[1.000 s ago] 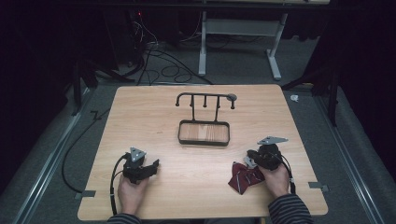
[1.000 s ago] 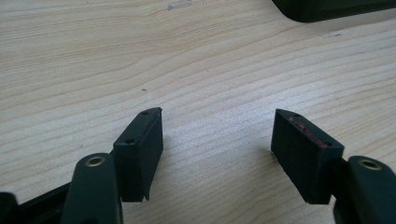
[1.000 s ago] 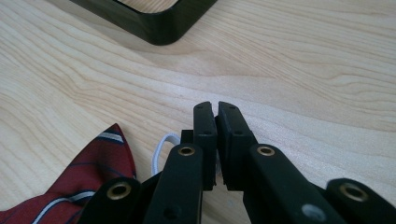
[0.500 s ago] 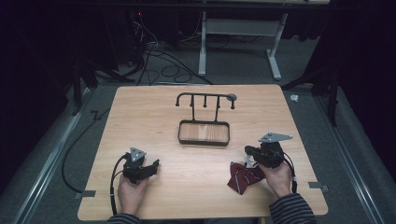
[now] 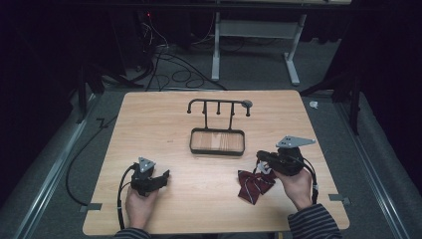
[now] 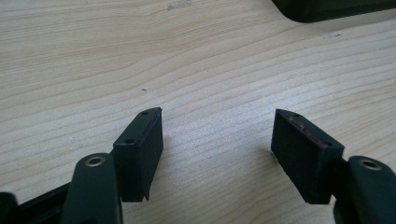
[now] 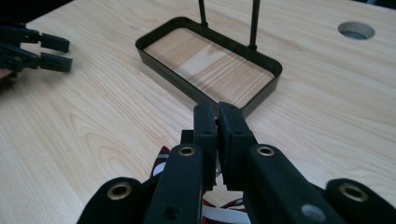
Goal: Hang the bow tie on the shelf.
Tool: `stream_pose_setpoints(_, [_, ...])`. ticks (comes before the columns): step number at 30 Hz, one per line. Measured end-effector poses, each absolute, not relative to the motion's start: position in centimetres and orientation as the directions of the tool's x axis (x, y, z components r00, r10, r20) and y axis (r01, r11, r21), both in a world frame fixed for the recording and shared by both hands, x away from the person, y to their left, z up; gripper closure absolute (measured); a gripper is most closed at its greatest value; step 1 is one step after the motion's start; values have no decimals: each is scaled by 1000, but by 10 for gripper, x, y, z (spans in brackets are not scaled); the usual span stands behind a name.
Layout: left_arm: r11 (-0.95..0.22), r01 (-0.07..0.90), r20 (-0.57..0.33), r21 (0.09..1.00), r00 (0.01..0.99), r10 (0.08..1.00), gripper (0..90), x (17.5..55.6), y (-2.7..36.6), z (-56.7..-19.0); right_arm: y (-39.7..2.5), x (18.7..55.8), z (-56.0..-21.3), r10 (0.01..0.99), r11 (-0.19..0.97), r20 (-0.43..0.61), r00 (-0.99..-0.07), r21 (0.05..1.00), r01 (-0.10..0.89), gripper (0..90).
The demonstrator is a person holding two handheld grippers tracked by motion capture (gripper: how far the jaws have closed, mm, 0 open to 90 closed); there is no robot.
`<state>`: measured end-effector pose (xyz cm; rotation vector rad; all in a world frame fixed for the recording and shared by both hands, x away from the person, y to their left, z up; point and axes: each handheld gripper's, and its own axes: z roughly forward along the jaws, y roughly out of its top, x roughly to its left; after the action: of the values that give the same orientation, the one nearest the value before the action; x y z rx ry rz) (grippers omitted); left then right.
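Observation:
A dark red striped bow tie (image 5: 254, 185) with a white strap lies on the wooden table (image 5: 164, 124) at the front right. My right gripper (image 5: 261, 162) sits just above its upper end, jaws shut, and seems to pinch the strap. In the right gripper view the shut fingertips (image 7: 217, 109) point toward the stand, with red and white cloth (image 7: 161, 161) showing beneath them. My left gripper (image 5: 164, 177) rests at the front left, open and holding nothing. In its own view, bare wood shows between the open gripper's (image 6: 217, 144) two pads.
A black wire stand with a rimmed wooden base (image 5: 217, 153) and a hooked top bar (image 5: 219, 102) stands mid-table. The base's rim (image 7: 205, 93) is close ahead of the right gripper. A round hole (image 7: 356, 30) marks the tabletop. Cables lie on the floor (image 5: 164, 59) beyond.
The right gripper has risen slightly and drawn a little toward the stand, tugging the bow tie's top end with it. The left gripper has stayed still.

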<state>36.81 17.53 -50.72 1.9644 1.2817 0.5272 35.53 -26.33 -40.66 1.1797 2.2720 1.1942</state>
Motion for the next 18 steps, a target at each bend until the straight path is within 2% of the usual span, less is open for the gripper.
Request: stream_pose_setpoints(18, [-246,610,-46,753,422,905,346,368,175,-507,-258,356,-378,748,316,91,-657,822,474,883])
